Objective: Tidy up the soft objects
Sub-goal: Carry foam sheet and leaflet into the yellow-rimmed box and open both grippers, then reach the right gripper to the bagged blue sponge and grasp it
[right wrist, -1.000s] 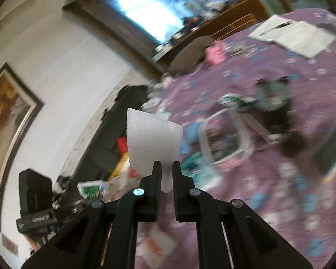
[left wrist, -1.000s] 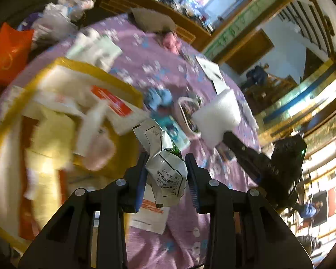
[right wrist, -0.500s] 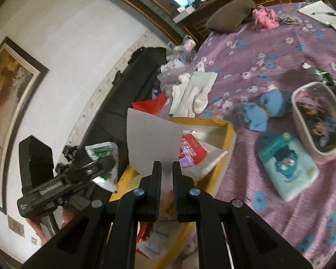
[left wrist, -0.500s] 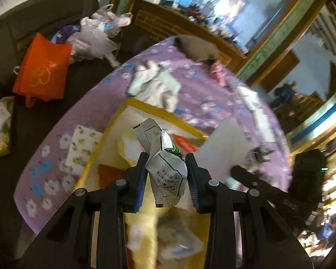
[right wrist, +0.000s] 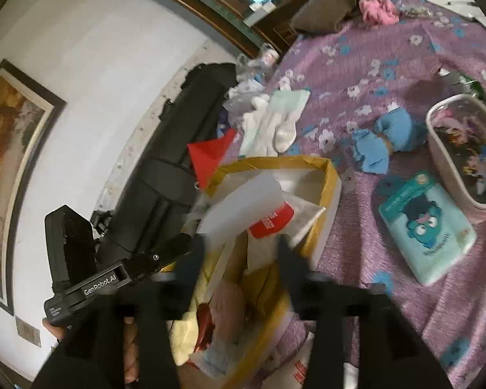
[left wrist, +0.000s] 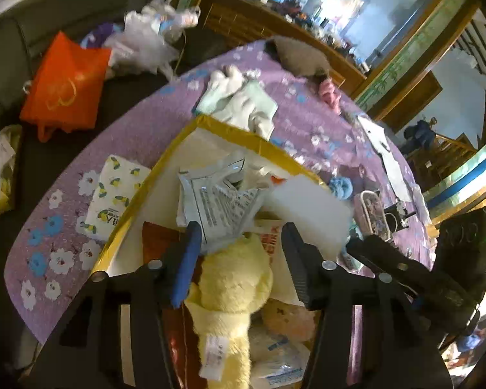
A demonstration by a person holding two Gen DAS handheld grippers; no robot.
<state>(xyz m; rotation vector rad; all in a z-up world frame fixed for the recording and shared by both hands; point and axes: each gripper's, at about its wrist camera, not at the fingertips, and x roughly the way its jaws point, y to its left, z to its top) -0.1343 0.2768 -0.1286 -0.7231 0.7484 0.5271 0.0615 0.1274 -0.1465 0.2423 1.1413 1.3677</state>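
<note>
A yellow-rimmed box [left wrist: 243, 131] [right wrist: 328, 178] full of soft things sits on the purple flowered cloth. My left gripper [left wrist: 239, 254] hangs over it, its jaws opening. A crumpled white printed packet [left wrist: 217, 201] lies loose just beyond the fingertips, and a yellow plush [left wrist: 235, 278] lies below them. My right gripper [right wrist: 239, 254] is blurred, its jaws also opening, with a white foam piece [right wrist: 243, 204] [left wrist: 307, 214] free of the pads and dropping into the box. Each gripper shows in the other's view: the right gripper [left wrist: 388, 269] and the left gripper [right wrist: 129, 272].
On the cloth lie a lemon-print tissue pack [left wrist: 113, 197], white socks [right wrist: 275, 123], a blue cloth [right wrist: 382, 142], a teal tissue pack [right wrist: 427, 227], a clear pouch [right wrist: 463, 149], a pink cloth [right wrist: 377, 9] and a brown cushion [right wrist: 324, 6]. An orange bag [left wrist: 64, 87] rests on the dark sofa.
Both grippers swung over the yellow-rimmed box. Their jaws then parted: the left let go of the printed packet, the right let go of the white foam piece.
</note>
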